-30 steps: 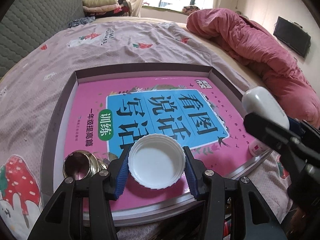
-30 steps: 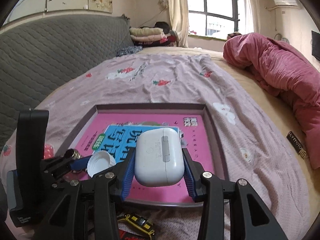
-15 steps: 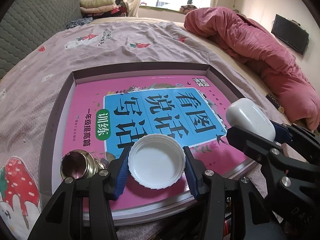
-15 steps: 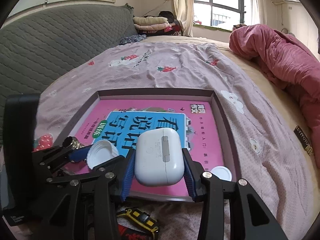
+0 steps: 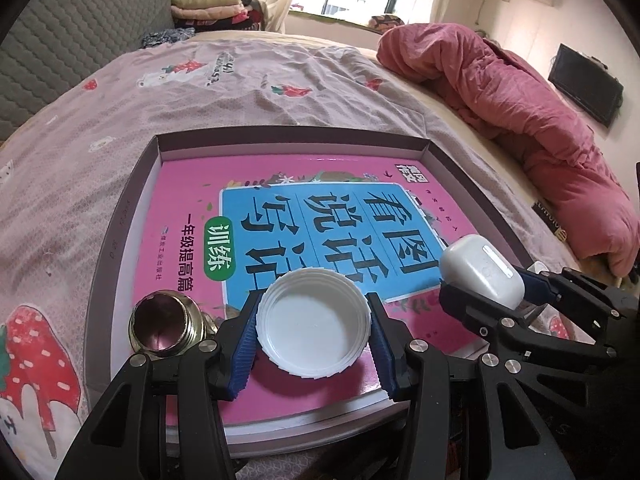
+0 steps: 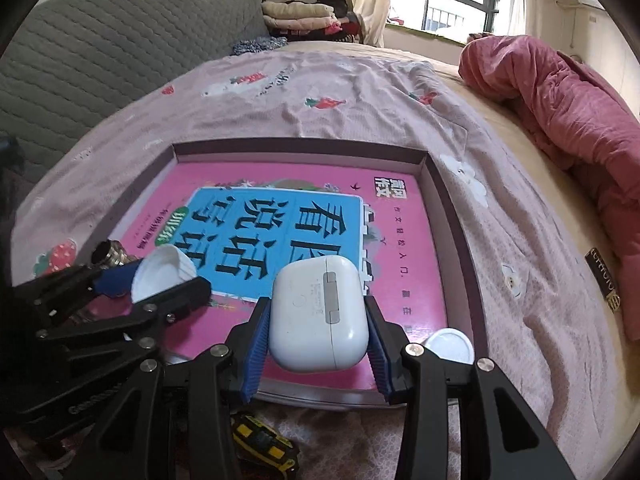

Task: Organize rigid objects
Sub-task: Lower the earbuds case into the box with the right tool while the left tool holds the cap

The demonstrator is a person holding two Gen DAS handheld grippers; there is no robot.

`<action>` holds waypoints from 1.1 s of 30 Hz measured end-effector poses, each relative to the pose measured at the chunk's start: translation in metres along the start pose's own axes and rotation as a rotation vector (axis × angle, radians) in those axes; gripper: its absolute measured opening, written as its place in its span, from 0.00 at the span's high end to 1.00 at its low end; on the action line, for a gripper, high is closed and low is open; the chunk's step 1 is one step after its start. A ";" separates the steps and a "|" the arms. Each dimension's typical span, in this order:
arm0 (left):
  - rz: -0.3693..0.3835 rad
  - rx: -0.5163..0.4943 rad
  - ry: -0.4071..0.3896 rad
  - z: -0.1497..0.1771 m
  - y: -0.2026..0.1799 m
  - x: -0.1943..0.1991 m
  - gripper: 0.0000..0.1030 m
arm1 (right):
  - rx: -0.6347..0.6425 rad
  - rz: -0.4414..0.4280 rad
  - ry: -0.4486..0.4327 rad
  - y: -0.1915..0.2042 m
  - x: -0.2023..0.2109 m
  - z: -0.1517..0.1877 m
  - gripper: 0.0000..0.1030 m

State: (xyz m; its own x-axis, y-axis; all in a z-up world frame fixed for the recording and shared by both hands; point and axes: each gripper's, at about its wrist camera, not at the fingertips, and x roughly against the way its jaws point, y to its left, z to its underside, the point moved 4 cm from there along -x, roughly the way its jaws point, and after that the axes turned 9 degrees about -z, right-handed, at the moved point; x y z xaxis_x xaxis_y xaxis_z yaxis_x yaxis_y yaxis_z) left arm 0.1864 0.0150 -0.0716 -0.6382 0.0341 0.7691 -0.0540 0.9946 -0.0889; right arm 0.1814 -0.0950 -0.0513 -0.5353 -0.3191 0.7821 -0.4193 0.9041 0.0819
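My left gripper is shut on a white screw cap, its hollow side up, held just over the near edge of a pink book. The book lies in a shallow purple-grey box on the bed. My right gripper is shut on a white earbud case, hinge facing up, above the book's near right part. The same case shows at the right in the left wrist view. A brass threaded fitting lies in the box's near left corner.
A small white disc sits in the box's near right corner. A yellow-black toy car lies on the sheet before the box. A red quilt is piled along the right of the bed, folded clothes at the far end.
The right gripper with the earbud case has sunk and come in over the book's near right part. The left gripper with the cap has kept still.
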 end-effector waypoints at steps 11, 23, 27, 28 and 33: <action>-0.023 -0.010 -0.004 -0.001 0.002 0.000 0.51 | -0.003 -0.013 0.074 0.000 -0.012 0.000 0.57; -0.020 -0.017 0.003 -0.002 0.003 -0.002 0.51 | 0.005 -0.016 0.114 0.000 -0.017 0.002 0.57; -0.023 -0.024 0.001 -0.001 0.003 -0.002 0.51 | 0.016 -0.021 0.104 0.003 -0.014 0.003 0.57; -0.025 -0.026 0.000 -0.002 0.003 -0.002 0.51 | 0.031 -0.018 0.096 0.005 -0.012 0.003 0.57; -0.026 -0.026 0.000 -0.001 0.002 -0.003 0.51 | 0.087 0.002 0.068 0.013 -0.004 0.002 0.57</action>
State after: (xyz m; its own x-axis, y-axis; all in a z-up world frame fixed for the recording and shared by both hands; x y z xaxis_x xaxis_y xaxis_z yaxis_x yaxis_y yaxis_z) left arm 0.1887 0.0173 -0.0732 -0.6371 0.0084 0.7708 -0.0507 0.9973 -0.0528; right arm 0.1767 -0.0831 -0.0547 -0.4865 -0.2951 0.8224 -0.4823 0.8755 0.0289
